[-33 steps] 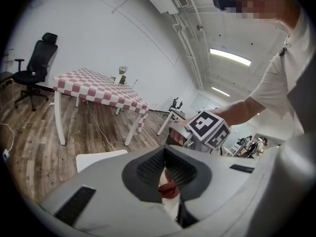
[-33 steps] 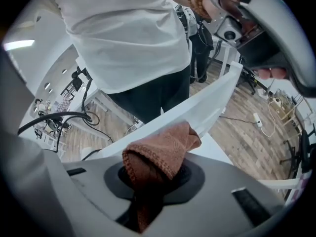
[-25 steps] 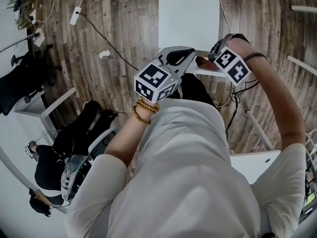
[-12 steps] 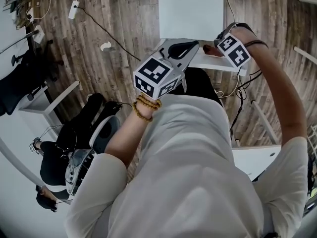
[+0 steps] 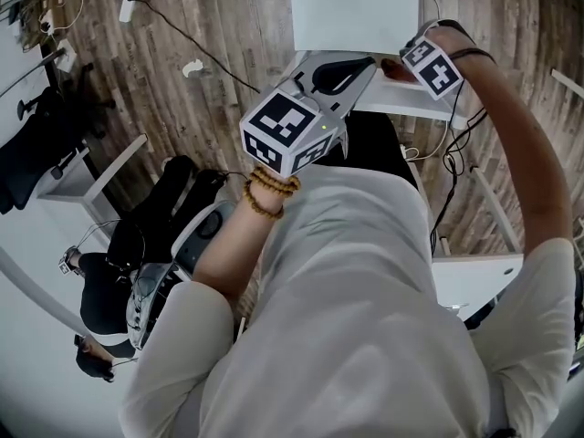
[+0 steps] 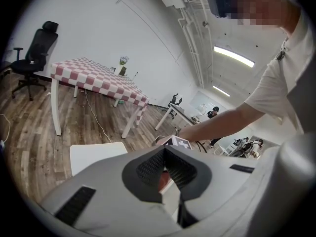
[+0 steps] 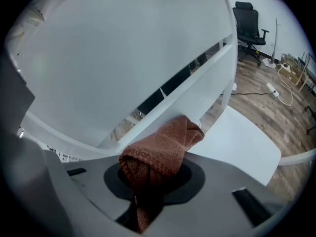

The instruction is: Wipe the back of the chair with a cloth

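The white chair shows from above in the head view, with its seat (image 5: 351, 12) at the top and the top rail of its back (image 5: 406, 106) below it. My right gripper (image 5: 406, 67) is shut on a rust-brown cloth (image 7: 163, 149) and holds it against the chair back (image 7: 123, 68) near the upper rail. My left gripper (image 5: 351, 69) hovers just left of it over the rail, its jaws together and holding nothing. In the left gripper view (image 6: 164, 154) the seat (image 6: 96, 154) and the right gripper's marker cube (image 6: 177, 142) lie ahead.
Wood floor surrounds the chair, with cables and a power strip (image 5: 128, 5) at the upper left. A black bag (image 5: 155, 231) and a white table (image 5: 479, 276) flank the person. Farther off stand a checkered table (image 6: 98, 78) and a black office chair (image 6: 37, 46).
Both grippers have shifted up in the head view toward the chair. The right one has carried the cloth a little to the right along the top of the back.
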Demonstrator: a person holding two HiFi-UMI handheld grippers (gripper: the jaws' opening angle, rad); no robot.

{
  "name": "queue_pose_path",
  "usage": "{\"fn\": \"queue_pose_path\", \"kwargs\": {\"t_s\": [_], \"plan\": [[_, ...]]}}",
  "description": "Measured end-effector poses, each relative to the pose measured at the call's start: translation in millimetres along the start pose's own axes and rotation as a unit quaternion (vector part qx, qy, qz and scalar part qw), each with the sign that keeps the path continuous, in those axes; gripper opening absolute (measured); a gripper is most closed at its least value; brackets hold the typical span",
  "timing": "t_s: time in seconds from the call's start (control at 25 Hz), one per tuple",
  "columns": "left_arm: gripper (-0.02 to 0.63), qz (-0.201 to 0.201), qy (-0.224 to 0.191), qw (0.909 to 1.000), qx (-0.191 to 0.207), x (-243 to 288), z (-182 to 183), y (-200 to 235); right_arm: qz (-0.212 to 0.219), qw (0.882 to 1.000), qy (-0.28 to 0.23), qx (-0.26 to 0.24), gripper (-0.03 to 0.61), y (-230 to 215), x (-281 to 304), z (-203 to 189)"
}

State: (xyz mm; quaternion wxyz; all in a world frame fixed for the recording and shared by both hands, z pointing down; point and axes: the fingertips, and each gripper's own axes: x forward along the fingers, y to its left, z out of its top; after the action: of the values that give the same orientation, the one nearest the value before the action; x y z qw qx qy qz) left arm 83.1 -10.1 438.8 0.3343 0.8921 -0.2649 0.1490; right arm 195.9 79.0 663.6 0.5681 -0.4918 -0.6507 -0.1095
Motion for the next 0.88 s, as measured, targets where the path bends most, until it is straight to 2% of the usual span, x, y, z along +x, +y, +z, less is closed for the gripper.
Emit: {"fn": "queue_pose_path", "kwargs": {"t_s": [0.24, 0.88], "plan": [[0.0, 0.004, -0.002, 1.0, -0.005, -5, -3, 0, 0.012, 1.0, 0.006, 0.008, 0.095, -3, 13, -8], [0.0, 0.007, -0.017, 0.9998, 0.002, -25, 9, 2, 0.023, 1.0, 0.0, 0.022, 0.096, 28, -43, 14]]}}
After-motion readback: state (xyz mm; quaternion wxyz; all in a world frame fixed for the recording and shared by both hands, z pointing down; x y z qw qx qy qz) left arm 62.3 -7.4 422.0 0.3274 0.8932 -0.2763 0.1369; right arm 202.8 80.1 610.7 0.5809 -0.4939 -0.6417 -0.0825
